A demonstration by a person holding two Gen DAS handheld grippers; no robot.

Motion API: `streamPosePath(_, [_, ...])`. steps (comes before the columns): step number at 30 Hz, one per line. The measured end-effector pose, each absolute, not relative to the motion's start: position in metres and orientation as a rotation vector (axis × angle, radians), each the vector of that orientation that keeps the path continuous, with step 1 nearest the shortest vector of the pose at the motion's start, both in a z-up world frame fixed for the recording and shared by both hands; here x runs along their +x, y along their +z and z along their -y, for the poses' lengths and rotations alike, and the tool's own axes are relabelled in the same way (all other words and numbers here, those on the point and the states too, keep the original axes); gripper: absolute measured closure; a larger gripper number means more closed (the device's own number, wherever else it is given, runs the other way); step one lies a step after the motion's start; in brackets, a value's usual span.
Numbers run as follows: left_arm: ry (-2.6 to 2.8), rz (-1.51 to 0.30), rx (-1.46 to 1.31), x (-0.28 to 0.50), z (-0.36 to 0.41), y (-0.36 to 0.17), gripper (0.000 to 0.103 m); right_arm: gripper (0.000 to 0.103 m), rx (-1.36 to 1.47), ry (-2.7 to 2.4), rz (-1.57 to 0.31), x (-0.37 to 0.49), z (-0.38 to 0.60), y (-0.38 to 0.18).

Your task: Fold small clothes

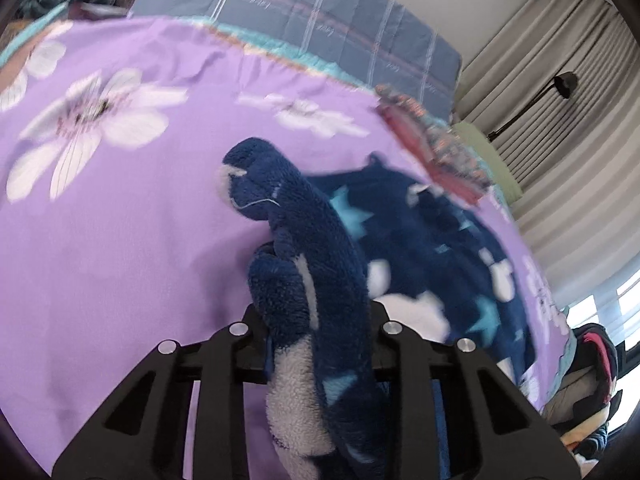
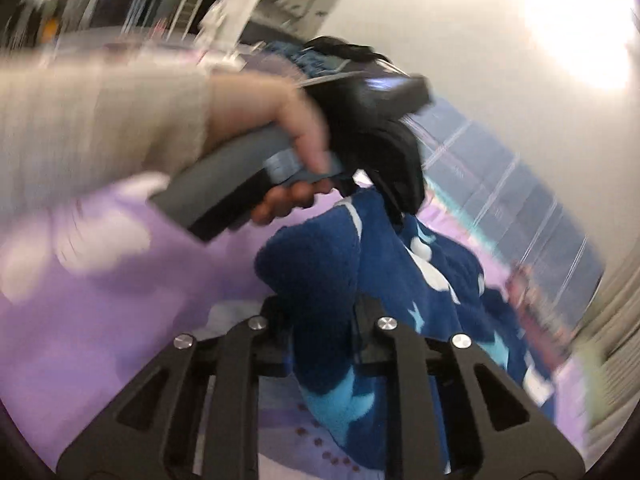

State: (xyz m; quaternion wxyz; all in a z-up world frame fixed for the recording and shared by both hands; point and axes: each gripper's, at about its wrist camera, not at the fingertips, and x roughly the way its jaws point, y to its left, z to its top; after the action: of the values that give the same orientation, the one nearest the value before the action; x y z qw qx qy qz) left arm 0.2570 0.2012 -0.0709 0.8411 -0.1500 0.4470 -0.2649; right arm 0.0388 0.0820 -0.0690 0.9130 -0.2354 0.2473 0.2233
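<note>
Navy fleece garment (image 1: 420,240) with pale stars, bunched on purple floral bedsheet (image 1: 120,220). Left gripper (image 1: 316,312) fingers clamped on lifted fleece edge. Right gripper (image 2: 320,312) fingers clamped on another fold. Grey checked quilt (image 1: 320,16) behind. Person's hand (image 2: 280,120) grips left handle.

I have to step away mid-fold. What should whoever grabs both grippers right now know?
Left gripper: jaws shut on the navy fleece garment, a bunched edge lifted.
Right gripper: jaws shut on another fold of the same garment.
It is partly raised over the purple floral bedsheet, the rest trailing on it.
Done: both grips taken. Left: the fold itself, then laying it flat.
</note>
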Motion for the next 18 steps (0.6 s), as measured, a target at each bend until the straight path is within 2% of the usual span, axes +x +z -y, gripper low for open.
streamPosePath(4, [-0.609, -0.866, -0.287, 0.248, -0.167, -0.025, 0.075, 0.085, -0.257, 0.509, -0.540, 0.044, -0.026, -0.035])
streamPosePath(10, [-0.668, -0.806, -0.140, 0.236, -0.067, 0.025, 0.075, 0.086, 0.084, 0.508, -0.545, 0.047, 0.081, -0.005])
streamPosePath(14, [-0.707, -0.806, -0.035, 0.236, 0.007, 0.035, 0.075, 0.086, 0.283, 0.468, -0.532, 0.045, 0.152, -0.004])
streamPosePath(18, [-0.747, -0.841, 0.058, 0.236, 0.083, 0.020, 0.075, 0.086, 0.503, 0.426, -0.544, 0.038, 0.228, -0.028])
